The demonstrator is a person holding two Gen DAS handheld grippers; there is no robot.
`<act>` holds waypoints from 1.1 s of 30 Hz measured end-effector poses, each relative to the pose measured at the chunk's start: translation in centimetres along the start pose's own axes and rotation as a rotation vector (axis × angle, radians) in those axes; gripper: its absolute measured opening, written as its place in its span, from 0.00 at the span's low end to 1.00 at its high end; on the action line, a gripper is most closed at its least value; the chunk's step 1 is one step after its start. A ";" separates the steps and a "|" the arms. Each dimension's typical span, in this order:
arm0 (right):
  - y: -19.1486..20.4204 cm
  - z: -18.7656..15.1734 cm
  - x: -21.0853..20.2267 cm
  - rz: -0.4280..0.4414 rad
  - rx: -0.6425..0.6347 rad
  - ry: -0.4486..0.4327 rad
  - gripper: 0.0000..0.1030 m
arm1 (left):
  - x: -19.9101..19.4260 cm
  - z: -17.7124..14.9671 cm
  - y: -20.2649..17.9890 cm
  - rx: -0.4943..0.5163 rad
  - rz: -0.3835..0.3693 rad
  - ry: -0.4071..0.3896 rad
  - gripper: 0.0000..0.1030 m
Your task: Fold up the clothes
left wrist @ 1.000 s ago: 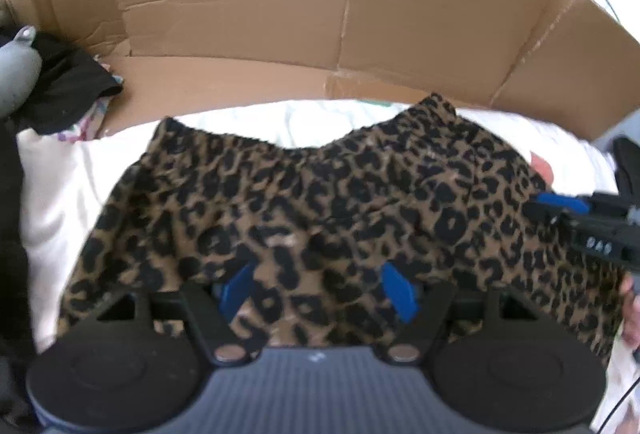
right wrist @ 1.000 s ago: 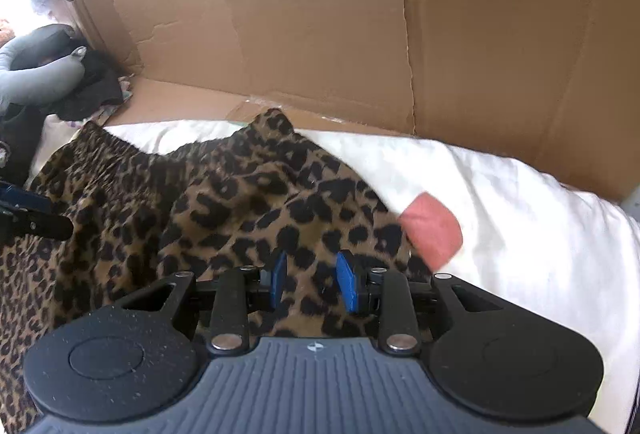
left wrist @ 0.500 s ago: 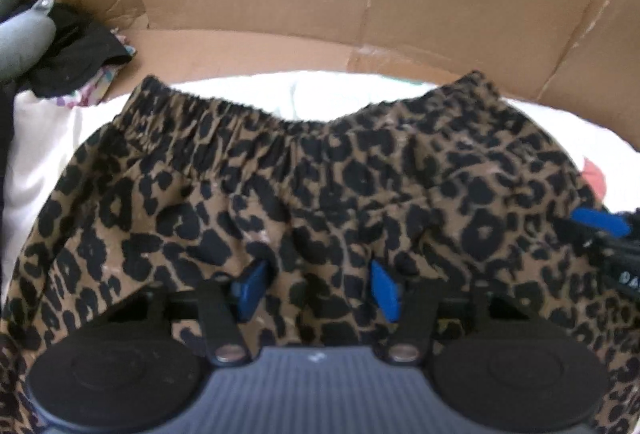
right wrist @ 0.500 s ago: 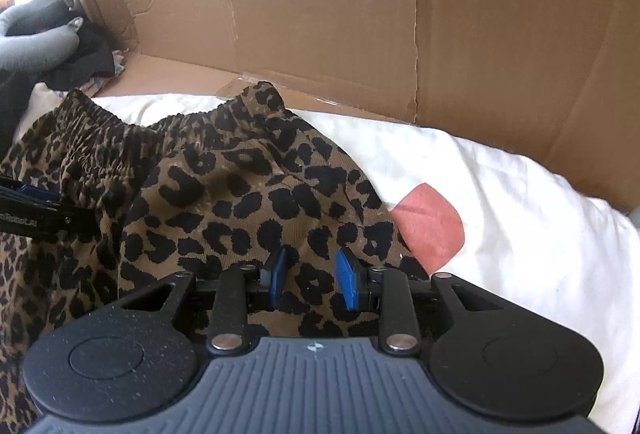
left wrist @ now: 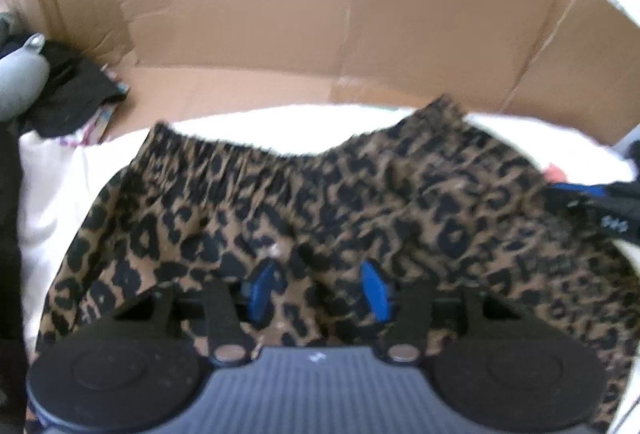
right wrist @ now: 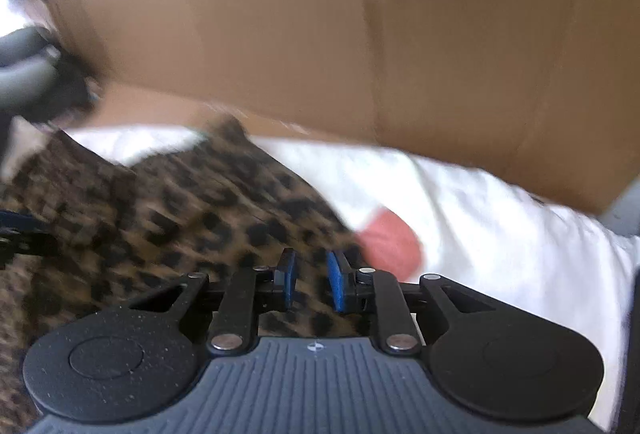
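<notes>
Leopard-print shorts lie spread on a white sheet, elastic waistband toward the cardboard. My left gripper hangs over the near part of the shorts. Its jaws are closing, with printed cloth lying between the blue pads and a wide gap left. In the blurred right wrist view, my right gripper is over the shorts' right edge. Its jaws are closing too, a narrow strip of cloth showing between them. Each gripper shows at the edge of the other's view: the right gripper and the left gripper.
Flattened cardboard walls stand behind the sheet. Dark clothes and a grey rounded object are piled at the far left. A pink patch marks the white sheet just right of the shorts.
Both grippers' jaws have narrowed over the cloth, the left one much more. The left view dipped toward the shorts and drew back. The right view has become blurred.
</notes>
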State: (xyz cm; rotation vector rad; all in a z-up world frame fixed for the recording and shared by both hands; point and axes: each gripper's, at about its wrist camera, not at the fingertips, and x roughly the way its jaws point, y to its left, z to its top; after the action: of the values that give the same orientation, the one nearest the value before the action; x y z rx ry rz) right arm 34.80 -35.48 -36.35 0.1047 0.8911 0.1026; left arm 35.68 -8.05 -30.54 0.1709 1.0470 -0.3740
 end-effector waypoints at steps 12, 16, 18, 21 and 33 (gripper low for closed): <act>5.8 1.4 2.7 0.126 -0.098 0.003 0.23 | 2.2 1.8 -2.7 0.024 -0.177 -0.045 0.14; 5.8 1.0 4.4 0.099 -0.121 0.028 0.22 | 4.6 1.7 -2.5 0.010 -0.143 -0.007 0.09; 5.1 1.0 4.9 0.070 -0.105 0.037 0.22 | 5.6 1.6 -1.9 0.007 -0.120 0.015 0.06; 3.8 1.3 5.3 0.028 -0.059 0.056 0.21 | 6.1 1.2 -1.5 0.012 -0.126 0.012 0.05; 3.9 1.8 1.8 0.010 -0.013 0.021 0.29 | 0.7 2.2 0.9 -0.003 -0.203 0.010 0.29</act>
State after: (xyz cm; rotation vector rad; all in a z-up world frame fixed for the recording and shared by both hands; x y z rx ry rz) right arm 37.10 -31.49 -36.07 0.0963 0.9104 0.1185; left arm 38.12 -8.08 -30.13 0.0632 1.0778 -0.5553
